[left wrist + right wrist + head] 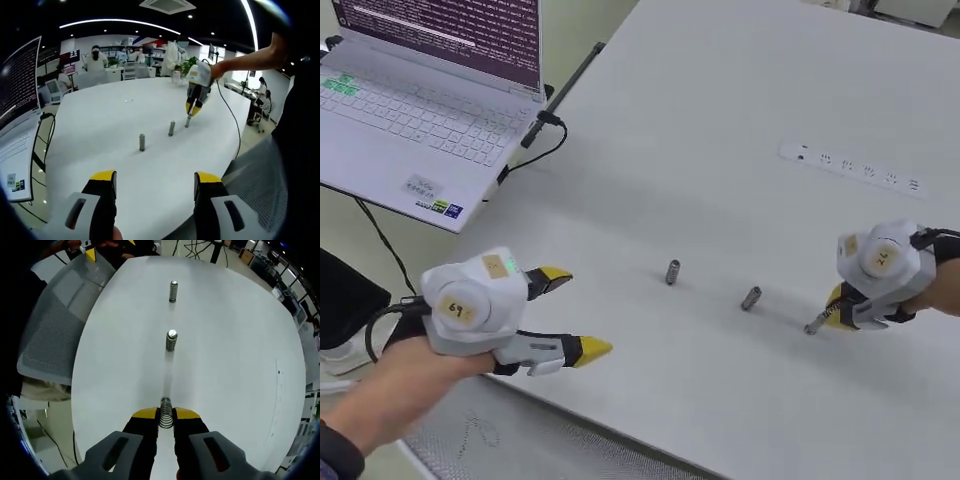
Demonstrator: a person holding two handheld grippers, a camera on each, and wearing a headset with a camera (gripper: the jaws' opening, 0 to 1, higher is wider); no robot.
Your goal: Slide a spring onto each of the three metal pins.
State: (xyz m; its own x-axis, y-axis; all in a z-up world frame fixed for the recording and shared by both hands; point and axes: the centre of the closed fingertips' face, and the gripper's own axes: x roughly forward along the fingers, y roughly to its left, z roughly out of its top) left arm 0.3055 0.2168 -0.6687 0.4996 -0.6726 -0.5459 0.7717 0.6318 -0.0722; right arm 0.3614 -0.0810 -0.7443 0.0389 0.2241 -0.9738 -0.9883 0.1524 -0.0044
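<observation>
Two short metal pins stand upright on the white table, each with a spring coiled around it: one [672, 272] near the middle and one [751, 298] to its right. They also show in the left gripper view [142, 142] [171, 128] and in the right gripper view [171, 340] [173, 291]. My right gripper [832, 308] [166, 415] is shut on a third spring [165, 412] [815, 322], tilted with its lower end near the table. I cannot tell whether a pin is inside it. My left gripper [575, 312] [155, 177] hovers open with nothing in it at the table's near left edge.
An open laptop [415, 110] with a plugged-in cable [545, 135] sits at the far left. A white power strip [850, 168] lies at the far right. A grey mesh chair back [520, 435] is below the table's near edge. People sit far off in the room.
</observation>
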